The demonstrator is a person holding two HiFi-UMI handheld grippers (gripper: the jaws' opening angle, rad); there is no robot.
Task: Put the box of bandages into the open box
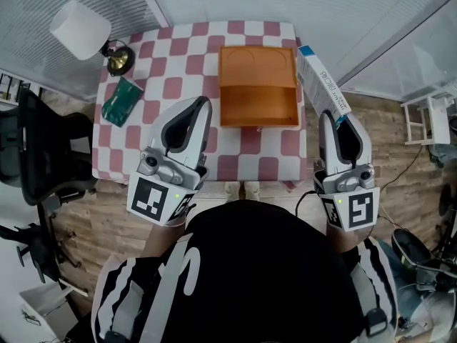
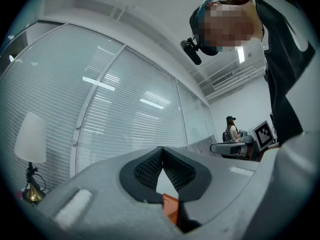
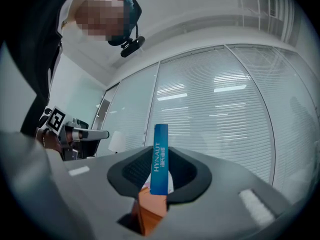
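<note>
Orange open box [image 1: 258, 86] lies at twelve o'clock; my right claw [image 1: 335, 118] pinches the slim, blue-edged bandage carton [image 1: 321, 81]; my left claw [image 1: 203, 104] has its ribbed tips together, empty.

Lamp [image 1: 80, 28] and green packet [image 1: 122, 101] on checkered table [image 1: 178, 70]

bandage box [image 1: 321, 82] in right claw [image 1: 334, 118], orange box [image 1: 258, 86] near
</note>
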